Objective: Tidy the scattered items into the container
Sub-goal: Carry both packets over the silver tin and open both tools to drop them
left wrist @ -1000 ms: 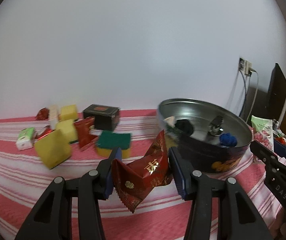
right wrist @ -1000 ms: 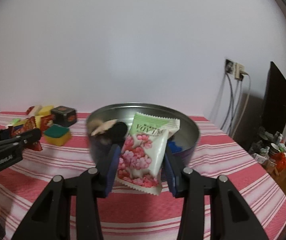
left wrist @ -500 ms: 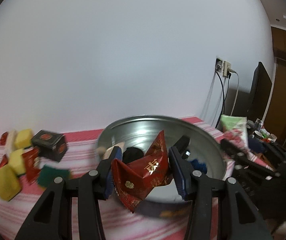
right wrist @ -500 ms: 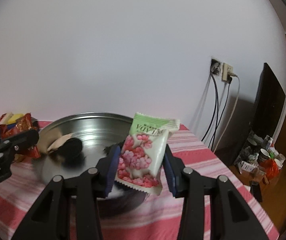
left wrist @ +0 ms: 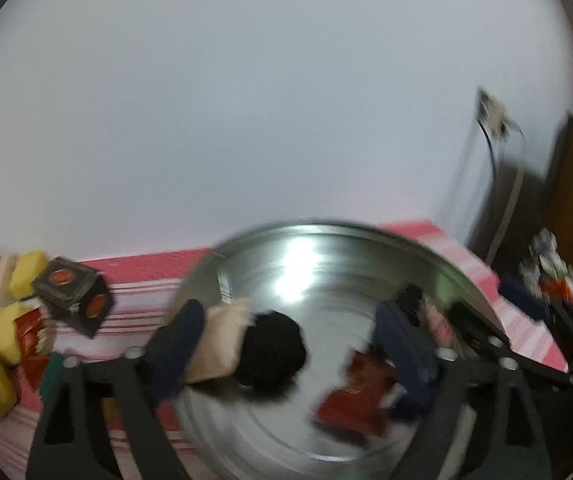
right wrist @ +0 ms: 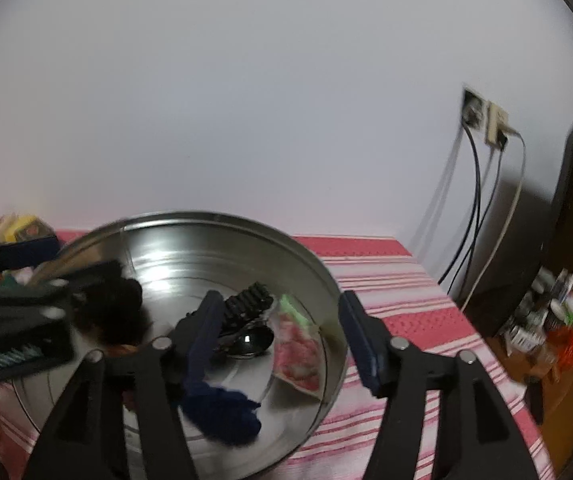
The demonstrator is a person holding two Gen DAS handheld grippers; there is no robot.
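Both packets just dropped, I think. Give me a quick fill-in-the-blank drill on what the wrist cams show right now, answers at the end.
1. The red packet lies inside the metal ____, free of the left gripper, whose jaws have just been opening.
2. The pink and green packet leans against the tin's inner ____.
3. The right gripper stands ____, its jaws having just been opening, with nothing between the pads.
4. The yellow sponges lie on the striped ____.

Missing words: tin; wall; open; tablecloth

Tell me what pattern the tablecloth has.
Red with thin white stripes, clearest on the tablecloth in the right wrist view.
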